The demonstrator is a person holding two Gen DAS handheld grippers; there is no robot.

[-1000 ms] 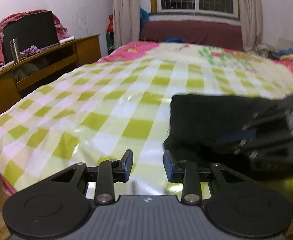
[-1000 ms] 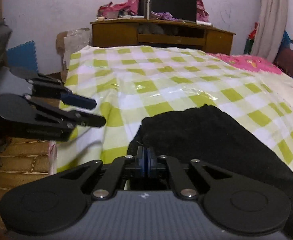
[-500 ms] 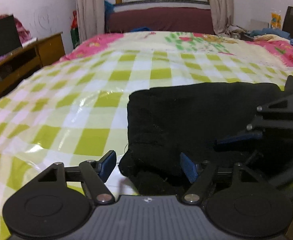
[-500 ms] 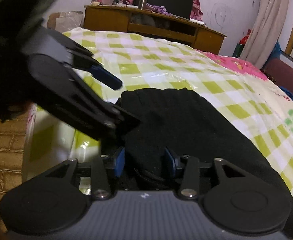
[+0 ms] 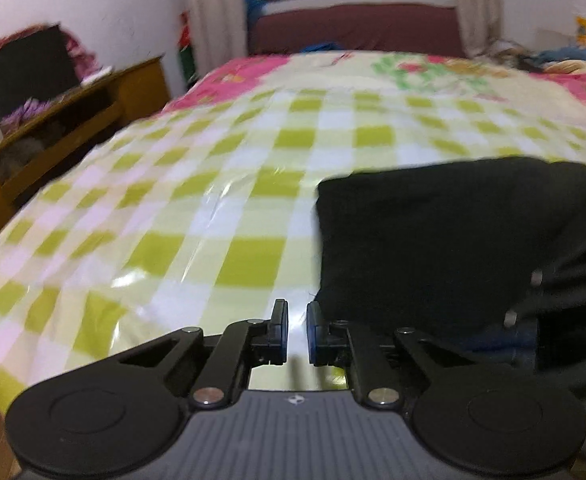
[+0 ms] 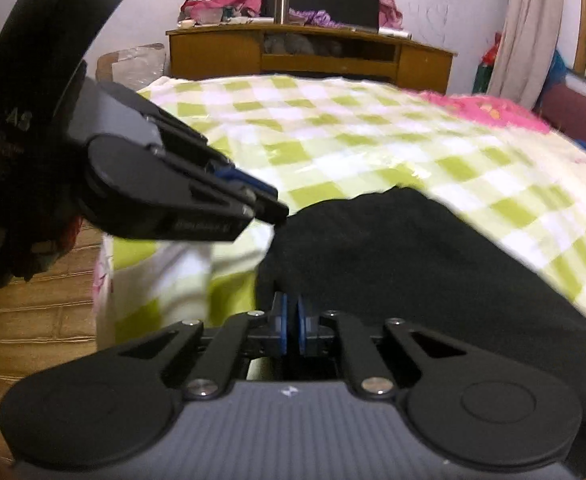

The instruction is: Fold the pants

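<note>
The black pants [image 5: 433,248] are lying folded on the checked cover [image 5: 173,208] of the bed, ahead and to the right of the left gripper [image 5: 296,334] and directly ahead of the right gripper [image 6: 291,328], close to the near edge of the bed. The left gripper is seen with only a narrow gap between its blue pads, and nothing is held in it; only the cover shows through the gap. The right gripper is almost closed, and the near hem of the pants appears to reach its pads, but whether cloth is really pinched there cannot be told. If a further fold is to be made, both near corners should probably be taken at the same depth and lifted together, so that the edges are laid evenly and no wrinkle is dragged in. The left border of the pants lies just to the right of the left gripper. Ahead of both grippers much bare cover is available, while behind and below them the bed ends and the wooden floor [image 6: 33,320] is seen, so the cloth could slip down there. A wooden desk [image 6: 313,52] stands well apart, beyond the bed.
</note>
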